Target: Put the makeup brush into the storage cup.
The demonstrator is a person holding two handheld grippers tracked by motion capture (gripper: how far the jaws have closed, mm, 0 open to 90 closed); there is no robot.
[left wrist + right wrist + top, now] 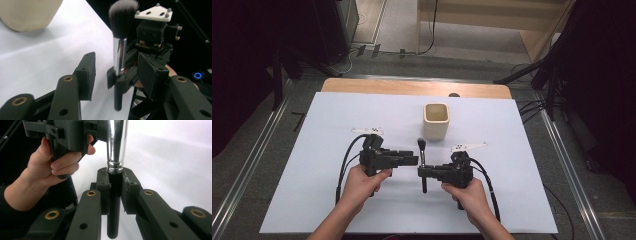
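The right gripper [420, 172] is clamped on a makeup brush [422, 165], its two black jaws pressed against the black handle just below the shiny metal ferrule; in the right gripper view the handle [114, 205] stands squeezed between both pads, with its lower end hanging free beneath them. The brush stands roughly upright, its dark, pale-tipped bristles [121, 17] on top. The left gripper [416, 159] sits just across from it, jaws parted about halfway and holding nothing: in the left gripper view the brush is beyond the open pads, touching neither. Each tool is gripped by one of the person's hands, the left hand [47, 167] wrapped around its handle.

Past the brush, on the far side from both grippers, a cream, square-mouthed holder cup [435, 121] stands upright on the white table cover [337, 210], a little apart from the bristles.

As a judgement, the brush looks to have been passed over to the right gripper, so the handover is done; what is left is most likely carrying it forward and lowering it into the cup, which still looks empty from above.

No brand, label or readable writing shows on the brush, the cup or the grippers.
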